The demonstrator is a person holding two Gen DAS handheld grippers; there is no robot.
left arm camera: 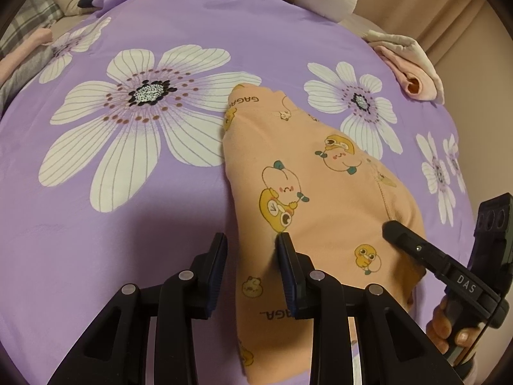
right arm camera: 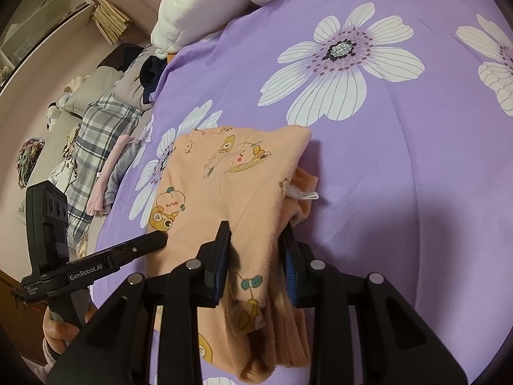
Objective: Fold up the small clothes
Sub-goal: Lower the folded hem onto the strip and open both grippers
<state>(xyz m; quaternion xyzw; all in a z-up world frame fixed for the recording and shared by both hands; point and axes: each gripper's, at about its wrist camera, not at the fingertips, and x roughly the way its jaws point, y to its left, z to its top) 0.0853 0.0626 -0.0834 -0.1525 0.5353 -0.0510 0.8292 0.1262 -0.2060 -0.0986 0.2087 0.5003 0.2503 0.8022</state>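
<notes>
A small peach garment point(left arm camera: 307, 192) printed with cartoon ducks lies folded on the purple flowered bedsheet point(left arm camera: 134, 199). My left gripper point(left arm camera: 251, 250) is open over the garment's left edge; one finger touches the cloth, the other stands over the sheet. In the right wrist view the same garment point(right arm camera: 224, 179) runs between my right gripper's point(right arm camera: 256, 240) jaws, which stand apart around a raised fold of cloth. The right gripper also shows in the left wrist view point(left arm camera: 397, 227), its tip resting on the garment. The left gripper shows in the right wrist view point(right arm camera: 157, 239) at the garment's left side.
A white plush blanket point(right arm camera: 208, 3) lies at the head of the bed. Folded pink clothes point(left arm camera: 413, 70) sit at the far right edge. A plaid cloth point(right arm camera: 96, 128) and other clothes lie beside the bed, with shelves point(right arm camera: 48, 19) beyond.
</notes>
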